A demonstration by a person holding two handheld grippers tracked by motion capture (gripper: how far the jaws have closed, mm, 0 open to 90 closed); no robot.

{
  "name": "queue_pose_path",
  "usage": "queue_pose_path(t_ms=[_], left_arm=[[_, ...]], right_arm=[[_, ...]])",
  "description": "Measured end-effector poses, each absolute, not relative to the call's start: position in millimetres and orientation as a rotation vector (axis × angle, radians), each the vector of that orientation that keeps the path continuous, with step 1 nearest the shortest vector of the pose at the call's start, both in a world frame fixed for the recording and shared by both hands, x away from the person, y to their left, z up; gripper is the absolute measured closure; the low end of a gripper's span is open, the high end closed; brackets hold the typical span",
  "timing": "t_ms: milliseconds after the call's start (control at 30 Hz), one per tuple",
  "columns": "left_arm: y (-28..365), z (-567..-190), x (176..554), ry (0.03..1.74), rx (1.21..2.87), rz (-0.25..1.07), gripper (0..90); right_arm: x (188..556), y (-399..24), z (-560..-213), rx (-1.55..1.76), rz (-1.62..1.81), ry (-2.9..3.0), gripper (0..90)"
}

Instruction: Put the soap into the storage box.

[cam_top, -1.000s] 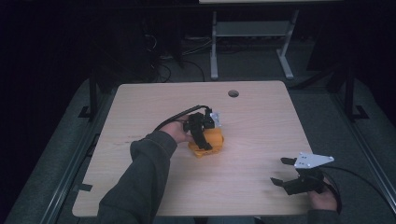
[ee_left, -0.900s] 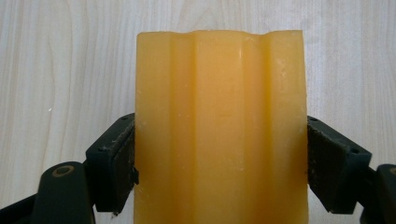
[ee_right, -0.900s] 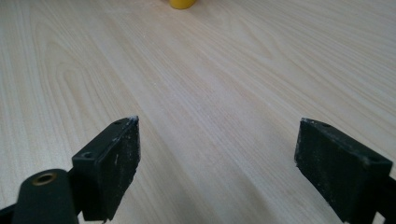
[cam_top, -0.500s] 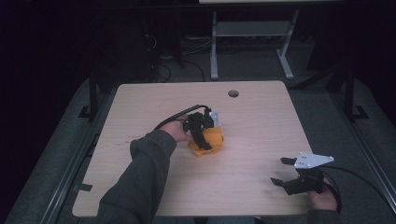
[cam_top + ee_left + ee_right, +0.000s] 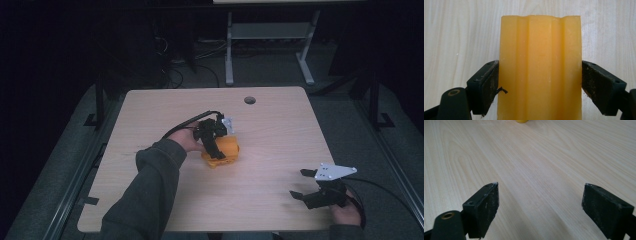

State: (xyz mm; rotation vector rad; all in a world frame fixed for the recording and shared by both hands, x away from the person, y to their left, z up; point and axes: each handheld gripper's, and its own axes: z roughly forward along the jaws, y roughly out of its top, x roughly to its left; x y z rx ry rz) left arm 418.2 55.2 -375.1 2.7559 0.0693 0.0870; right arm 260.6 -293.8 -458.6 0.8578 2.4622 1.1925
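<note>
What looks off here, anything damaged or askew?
Nothing major. The orange block sits squarely between the left claw jaws. Small oddity: a thin dark sliver curls off the left pad, which looks scuffed. Right claw open over bare table.

Orange ribbed block (image 5: 540, 67) between both jaws, on wooden table (image 5: 461, 37)

One orange block (image 5: 225, 151), two tools, one table (image 5: 280, 125).

table (image 5: 150, 115): light wood, round hole (image 5: 249, 100) | floor: grey | white frame (image 5: 265, 35) behind | room: dark
</note>
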Motion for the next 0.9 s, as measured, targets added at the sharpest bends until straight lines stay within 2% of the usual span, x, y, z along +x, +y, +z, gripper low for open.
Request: queue_pose_path(t_ms=[900], left_arm=[[71.9, -347.0, 396.4, 0.035, 2.710, 0.196, 18.1]], right_arm=[[260.4, -294.1, -458.9, 0.864, 1.176, 2.456, 13.7]])
